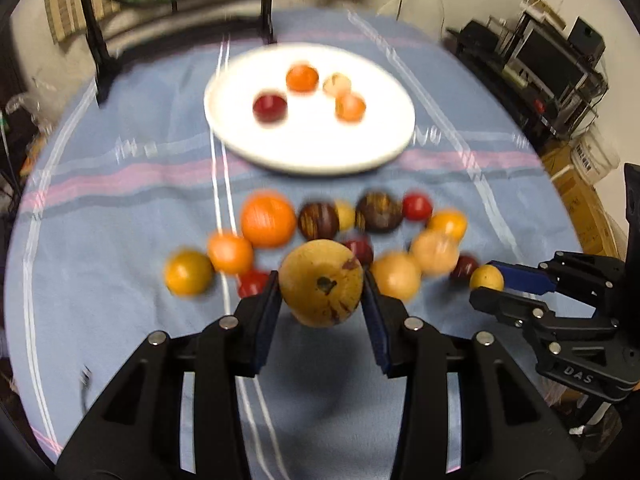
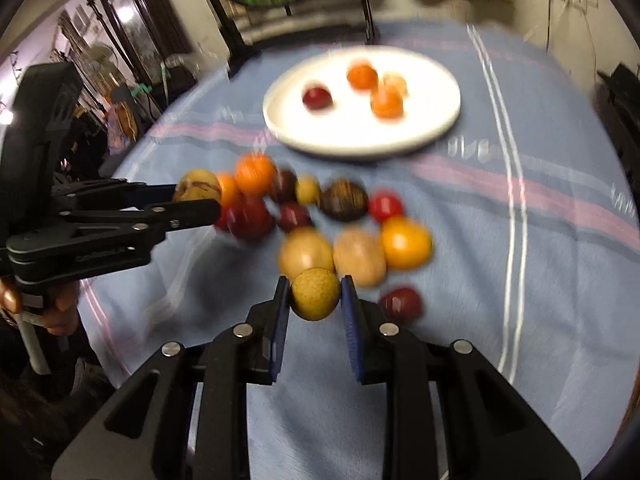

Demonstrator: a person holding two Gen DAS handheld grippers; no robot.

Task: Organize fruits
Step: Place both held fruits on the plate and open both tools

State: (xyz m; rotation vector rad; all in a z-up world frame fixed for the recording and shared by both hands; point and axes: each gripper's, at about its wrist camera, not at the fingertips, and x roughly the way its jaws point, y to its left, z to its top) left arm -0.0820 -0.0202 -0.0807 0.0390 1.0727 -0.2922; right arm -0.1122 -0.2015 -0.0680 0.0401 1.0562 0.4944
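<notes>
Blue striped tablecloth held loose fruits; left gripper pinched a tan speckled fruit, right gripper a small yellow fruit

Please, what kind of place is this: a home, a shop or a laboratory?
Probably a room in a home, used for recording. A table with a blue striped cloth holds a white plate and loose fruit; shelves of electronics stand against one wall, and a glass-fronted cabinet against another.
</notes>
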